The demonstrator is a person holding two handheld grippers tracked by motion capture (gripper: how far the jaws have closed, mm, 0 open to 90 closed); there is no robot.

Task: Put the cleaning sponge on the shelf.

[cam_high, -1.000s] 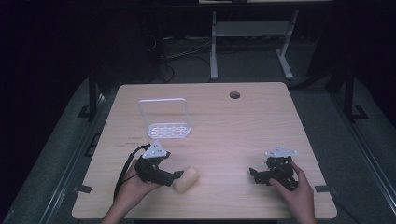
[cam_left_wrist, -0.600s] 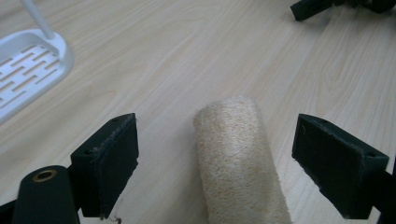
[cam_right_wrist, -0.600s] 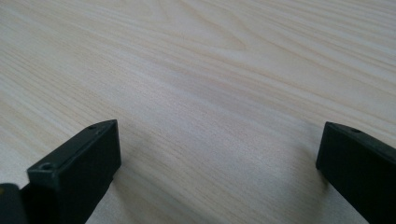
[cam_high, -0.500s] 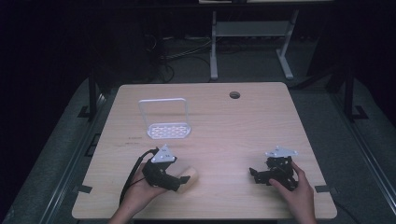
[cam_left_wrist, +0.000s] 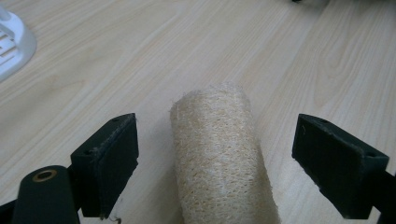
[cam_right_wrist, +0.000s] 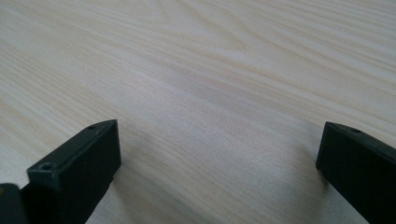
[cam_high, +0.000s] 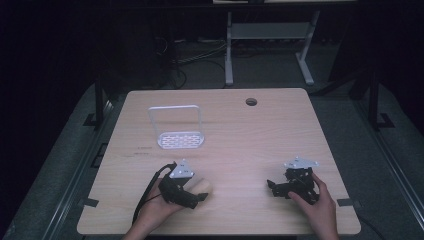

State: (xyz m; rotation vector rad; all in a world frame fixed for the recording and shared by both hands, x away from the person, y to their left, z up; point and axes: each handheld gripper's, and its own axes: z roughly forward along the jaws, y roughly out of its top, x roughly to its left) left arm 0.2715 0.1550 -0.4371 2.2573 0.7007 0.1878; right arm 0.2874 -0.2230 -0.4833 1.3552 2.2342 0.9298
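Note:
A tan, fibrous loofah roll [cam_left_wrist: 219, 158] lies on the wooden table [cam_high: 240, 135], lengthwise between the jaws of my left gripper [cam_left_wrist: 215, 123]. Those jaws stand wide apart with a gap to the roll on each side; neither pad [cam_left_wrist: 109, 156] touches it. From above, the left gripper [cam_high: 194, 190] sits near the front left with the loofah [cam_high: 205, 187] poking out to its right. At the front right my right gripper [cam_high: 272, 186] rests low, held by a hand. Its own view shows the right gripper [cam_right_wrist: 219, 130] open over bare wood.
A white wire rack [cam_high: 177, 131] with a perforated base stands at the back left; its base edge [cam_left_wrist: 11, 44] shows in the left gripper view. A round cable hole [cam_high: 251, 101] lies near the far edge. The table's front edge runs just behind both hands.
My left gripper has slid right and turned, so its open jaws now straddle the loofah roll. The right gripper has stayed put.

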